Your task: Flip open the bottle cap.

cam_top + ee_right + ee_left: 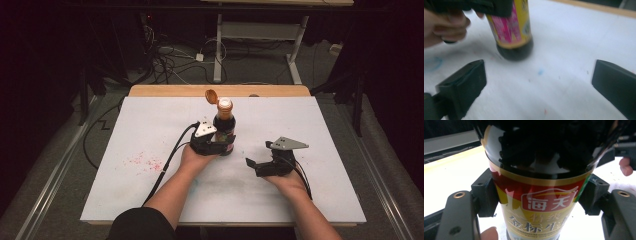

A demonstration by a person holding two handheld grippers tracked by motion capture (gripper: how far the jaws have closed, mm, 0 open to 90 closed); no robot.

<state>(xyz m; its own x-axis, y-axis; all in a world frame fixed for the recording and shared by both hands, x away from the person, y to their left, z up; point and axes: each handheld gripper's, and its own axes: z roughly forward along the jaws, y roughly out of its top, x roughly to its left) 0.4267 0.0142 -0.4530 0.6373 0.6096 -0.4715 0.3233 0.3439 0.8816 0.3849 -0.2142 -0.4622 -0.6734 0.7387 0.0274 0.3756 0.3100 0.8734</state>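
Observation:
A dark sauce bottle (pixel 224 125) with a yellow and red label stands upright on the white table top (pixel 150 125). Its orange flip cap (pixel 211 96) is hinged open to the left of the neck. My left gripper (pixel 215 142) is shut on the bottle's body; in the left gripper view both pads (pixel 486 195) press the label (pixel 541 205). My right gripper (pixel 255 164) rests low over the table to the right of the bottle, open, with nothing between its fingers (pixel 464 85). The bottle's base (pixel 515 51) lies ahead of it.
Red specks (pixel 145 162) stain the table at the left. A wooden edge (pixel 220 90) runs along the far side. Beyond it are cables (pixel 165 60) on the floor and a white table frame (pixel 260 35). Cords trail from both grippers toward the person.

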